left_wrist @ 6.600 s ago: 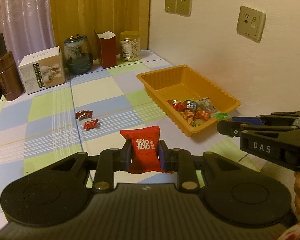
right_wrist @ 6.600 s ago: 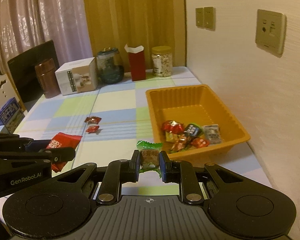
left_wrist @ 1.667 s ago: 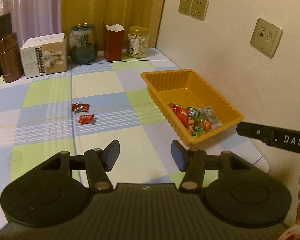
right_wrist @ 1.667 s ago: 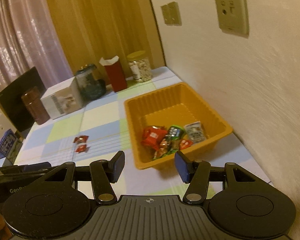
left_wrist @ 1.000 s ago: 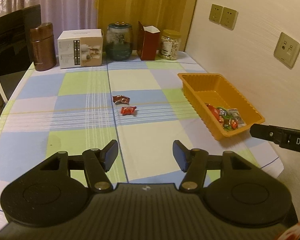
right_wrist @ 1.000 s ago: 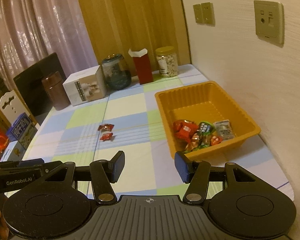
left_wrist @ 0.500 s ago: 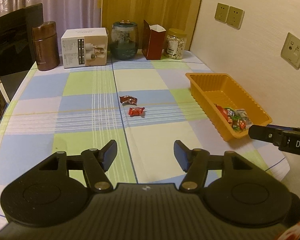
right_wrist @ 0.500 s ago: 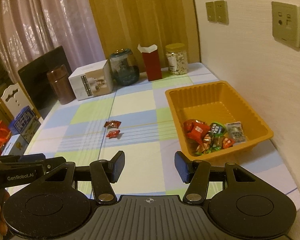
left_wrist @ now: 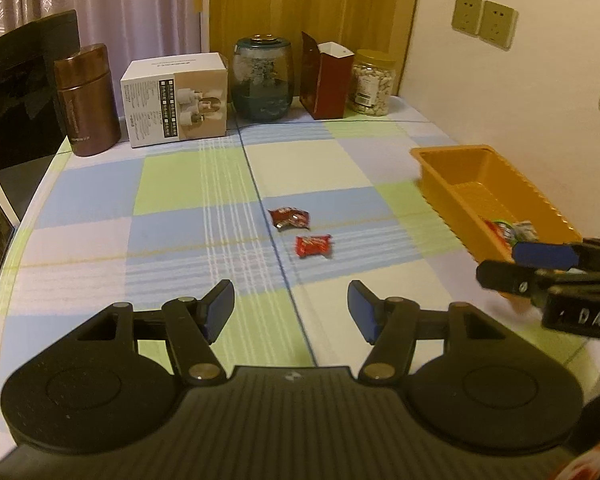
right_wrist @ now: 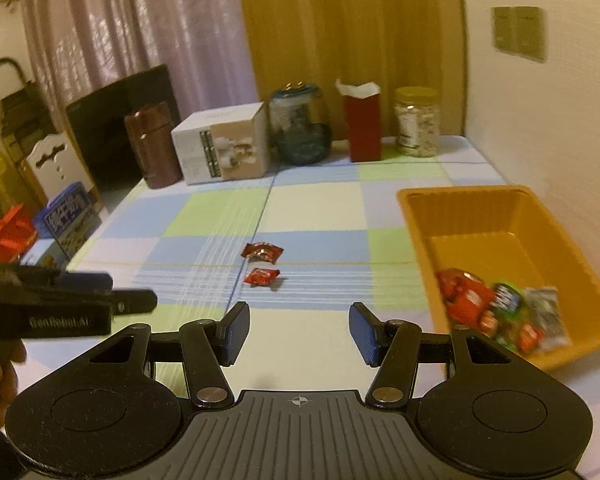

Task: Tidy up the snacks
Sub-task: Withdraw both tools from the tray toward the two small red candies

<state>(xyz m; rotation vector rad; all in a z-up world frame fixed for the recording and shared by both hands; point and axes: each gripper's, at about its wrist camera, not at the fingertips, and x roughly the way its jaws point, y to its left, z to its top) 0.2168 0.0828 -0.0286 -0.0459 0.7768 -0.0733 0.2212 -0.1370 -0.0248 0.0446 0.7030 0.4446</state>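
Two small red-wrapped candies lie on the checked tablecloth: a dark red one and a brighter red one just nearer to me. An orange tray at the right by the wall holds several wrapped snacks. My left gripper is open and empty, short of the two candies. My right gripper is open and empty, also short of them, left of the tray. Each gripper shows at the side of the other's view.
Along the table's far edge stand a brown canister, a white box, a glass jar, a dark red carton and a nut jar. A black chair back is at the left. The wall runs along the right.
Both grippers let go of their snacks into the tray earlier and stay open. Over the last second both have swung left, away from the tray, and now face the two candies.
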